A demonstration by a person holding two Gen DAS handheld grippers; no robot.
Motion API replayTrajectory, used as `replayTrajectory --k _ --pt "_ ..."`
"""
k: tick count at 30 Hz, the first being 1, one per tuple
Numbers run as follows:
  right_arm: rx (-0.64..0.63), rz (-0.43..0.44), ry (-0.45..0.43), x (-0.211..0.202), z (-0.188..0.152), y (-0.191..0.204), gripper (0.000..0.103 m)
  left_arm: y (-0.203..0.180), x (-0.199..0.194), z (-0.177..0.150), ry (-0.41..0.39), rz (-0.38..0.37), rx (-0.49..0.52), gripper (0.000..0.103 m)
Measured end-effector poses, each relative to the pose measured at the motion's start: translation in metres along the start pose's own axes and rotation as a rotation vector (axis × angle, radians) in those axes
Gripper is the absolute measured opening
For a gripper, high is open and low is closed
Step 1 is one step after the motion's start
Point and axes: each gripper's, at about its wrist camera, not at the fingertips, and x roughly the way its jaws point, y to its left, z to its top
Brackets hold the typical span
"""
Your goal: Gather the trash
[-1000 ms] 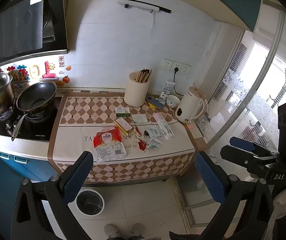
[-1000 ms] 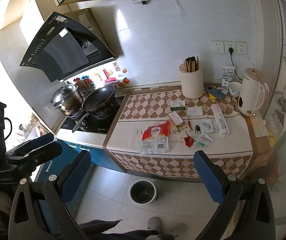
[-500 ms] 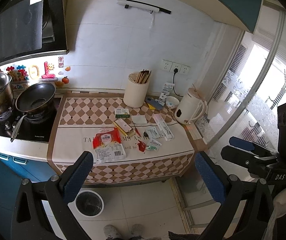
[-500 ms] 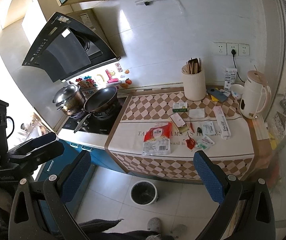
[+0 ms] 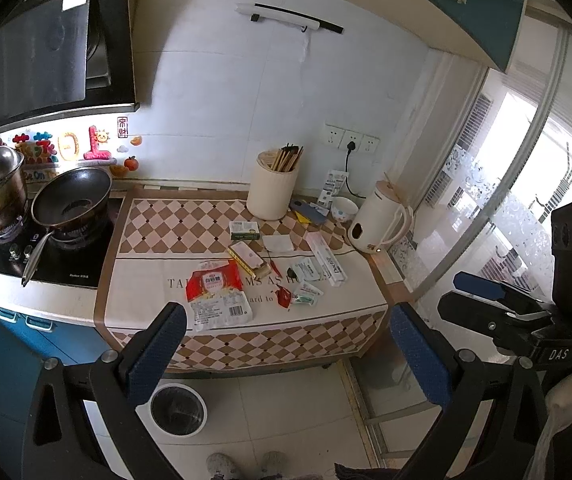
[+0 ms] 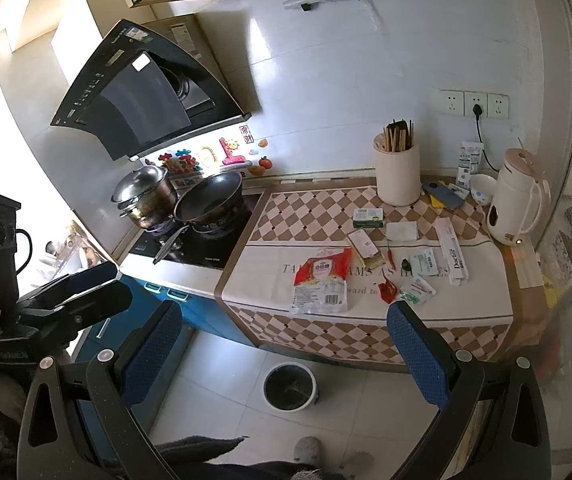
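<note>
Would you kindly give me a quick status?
Both tools open, empty. Wrappers untouched on counter; bin on floor below. Nothing blocking.

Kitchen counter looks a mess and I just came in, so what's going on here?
A person stands back from the counter holding a gripper in each hand: the left gripper and right gripper are both open and empty. Wrappers, including a red-and-white bag, lie untouched on the cloth. The bin waits on the floor below.

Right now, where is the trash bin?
The trash bin stands on the floor below the counter's front edge, near the blue cabinet, in both views.
</note>
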Motion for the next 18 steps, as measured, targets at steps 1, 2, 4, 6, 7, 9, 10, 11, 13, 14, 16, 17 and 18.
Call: replayTrajectory --k 1,2,4,6,7,9,10,11,13,14,16,17,18 --pt "-0.002 0.001 -0.001 -0.0002 -0.0003 0.0002 0.103 0.0001 -0.0001 -0.0002 -0.001 0.0 0.0 0.103" --pt "-0.003 0.001 -0.001 -0.0001 -0.0001 0.0004 0.103 -0.0001 0.0004 0.0004 -0.001 -0.001 0.0 0.103" --pt "-0.002 0.003 -0.002 0.0005 0.0006 0.0005 0.103 0.0005 -0.0002 -0.0006 0.0 -0.001 0.0 0.103" --pt "-0.002 0.002 -0.002 0.0008 0.0011 0.0008 0.103 0.0 0.0005 0.0004 -0.001 -0.002 0.001 0.103" --pt "-0.002 0.003 -0.001 0.0009 0.0008 0.0007 0.103 0.0009 -0.0002 -0.0009 0.0 -0.002 0.001 0.103" --pt "-0.003 0.001 -0.001 0.0007 0.001 0.0012 0.103 0.0008 0.0002 -0.0004 0.001 -0.005 0.001 0.103" --pt "-0.003 0.002 -0.001 0.0007 0.0008 0.0011 0.103 0.0014 -0.0007 -0.0002 -0.001 -0.005 0.0 0.103" --pt "-0.002 0.003 -0.001 0.0008 0.0012 0.0011 0.103 0.0011 0.0 0.0012 -0.001 -0.006 0.0 0.103" --pt "-0.002 0.003 -0.002 0.0007 0.0011 0.0016 0.103 0.0012 -0.0007 -0.001 -0.001 -0.004 0.0 0.103" --pt "-0.002 0.003 -0.001 0.0007 0.0012 0.0018 0.103 0.001 -0.0004 -0.0005 -0.001 -0.004 0.0 0.103" --pt "-0.004 0.003 0.0 0.0011 0.0025 0.0028 0.103 0.0015 -0.0007 -0.0013 -0.002 -0.005 -0.001 0.103" --pt "-0.004 0.003 -0.001 0.0009 0.0023 0.0029 0.103 0.0012 -0.0004 0.0005 -0.002 -0.005 0.0 0.103" --pt "-0.004 0.004 -0.001 0.0011 0.0025 0.003 0.103 0.0013 -0.0007 0.0006 -0.002 -0.005 -0.001 0.103"
